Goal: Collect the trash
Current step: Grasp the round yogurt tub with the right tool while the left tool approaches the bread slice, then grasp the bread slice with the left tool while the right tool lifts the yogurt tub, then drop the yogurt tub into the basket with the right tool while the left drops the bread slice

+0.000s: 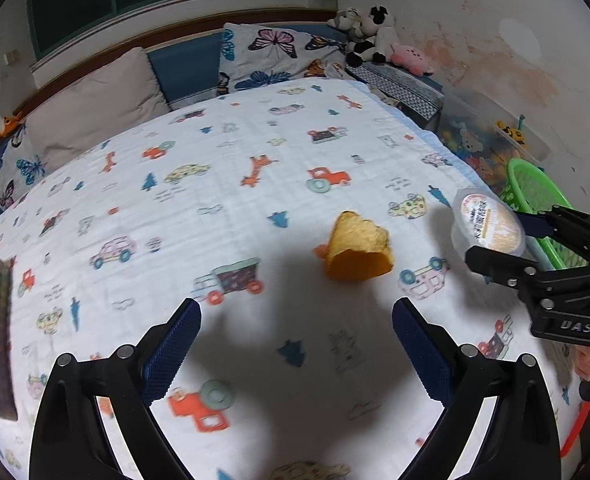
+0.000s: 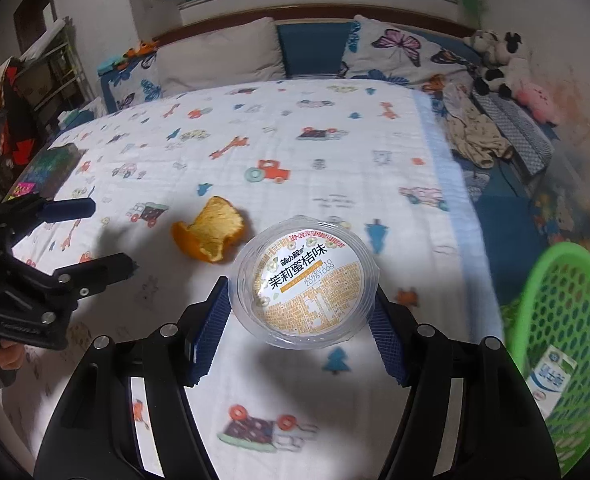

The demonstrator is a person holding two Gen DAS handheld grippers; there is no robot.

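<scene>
An orange peel (image 1: pixel 357 250) lies on the printed bedsheet (image 1: pixel 255 152), just ahead of my left gripper (image 1: pixel 295 320), which is open and empty above the sheet. It also shows in the right wrist view (image 2: pixel 211 236). My right gripper (image 2: pixel 301 312) is shut on a clear plastic cup (image 2: pixel 305 286) with a printed lid and holds it above the sheet. That cup also shows in the left wrist view (image 1: pixel 487 226), with the right gripper (image 1: pixel 507 240) around it. A green mesh basket (image 2: pixel 567 320) at the bed's right side holds a milk carton (image 2: pixel 551 380).
A dark book (image 2: pixel 43 172) lies at the sheet's left edge. Pillows (image 1: pixel 95 100) and stuffed toys (image 1: pixel 367 36) line the headboard. A clear toy bin (image 1: pixel 491 132) and folded clothes (image 2: pixel 475 132) sit right of the bed, by the wall.
</scene>
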